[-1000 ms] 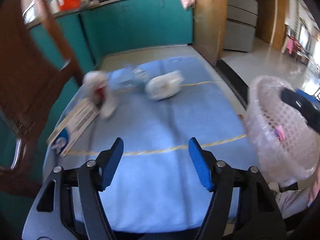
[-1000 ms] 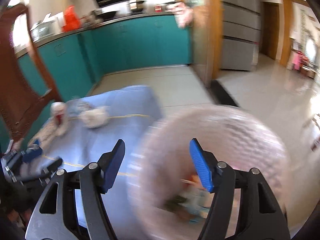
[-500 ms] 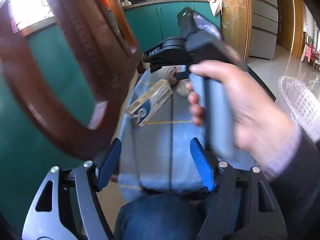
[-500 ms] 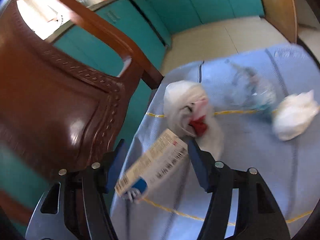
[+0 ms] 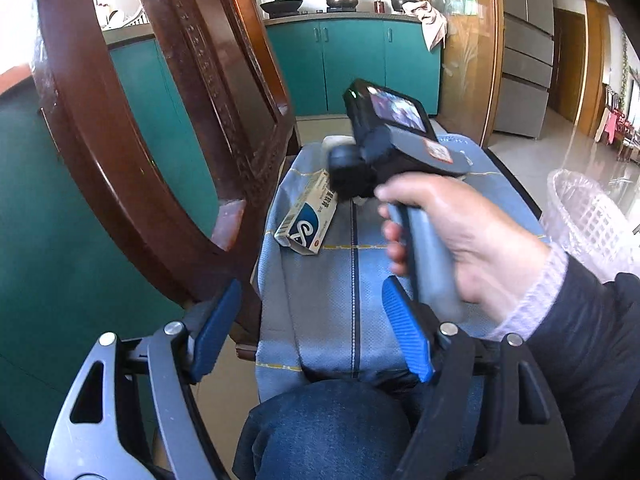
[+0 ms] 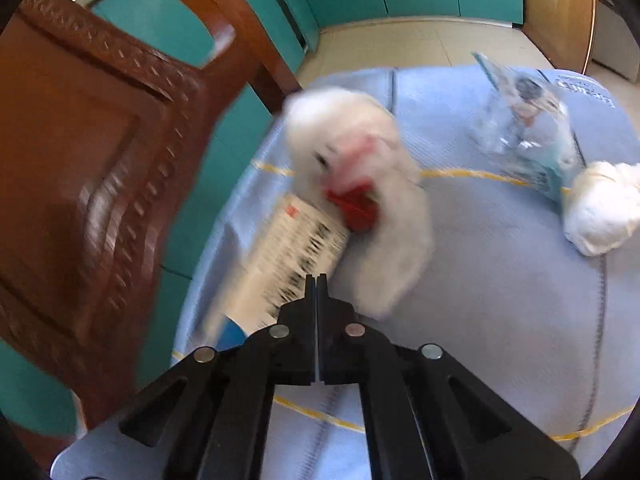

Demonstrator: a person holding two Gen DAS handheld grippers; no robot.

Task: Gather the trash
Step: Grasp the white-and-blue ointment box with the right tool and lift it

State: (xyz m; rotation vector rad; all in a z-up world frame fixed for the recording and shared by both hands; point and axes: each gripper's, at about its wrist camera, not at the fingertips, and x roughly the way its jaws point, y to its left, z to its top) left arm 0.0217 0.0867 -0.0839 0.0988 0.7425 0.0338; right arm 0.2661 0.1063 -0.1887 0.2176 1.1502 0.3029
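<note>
A white and blue medicine box (image 6: 288, 256) lies on the blue cloth (image 6: 500, 300) at its left edge. A crumpled white bag with a red patch (image 6: 360, 160) lies against its far end. My right gripper (image 6: 316, 278) is shut, its tips at the box's near right edge with nothing visible between them. Farther right lie a clear wrapper (image 6: 524, 120) and a white paper wad (image 6: 600, 208). In the left wrist view my left gripper (image 5: 310, 286) hovers low behind, its jaws opening and empty; a hand (image 5: 452, 232) holds the right tool over the box (image 5: 308, 220).
A carved wooden chair (image 5: 120, 140) stands close on the left, right against the cloth's edge (image 6: 100, 160). A pale mesh basket lined with clear plastic (image 5: 588, 216) stands at the right. A knee in jeans (image 5: 328, 432) is below the left gripper. Teal cabinets line the back.
The right gripper swung from over the basket down to the box and its jaws closed. The left gripper pulled back and left, so the chair and the right hand now fill its view.
</note>
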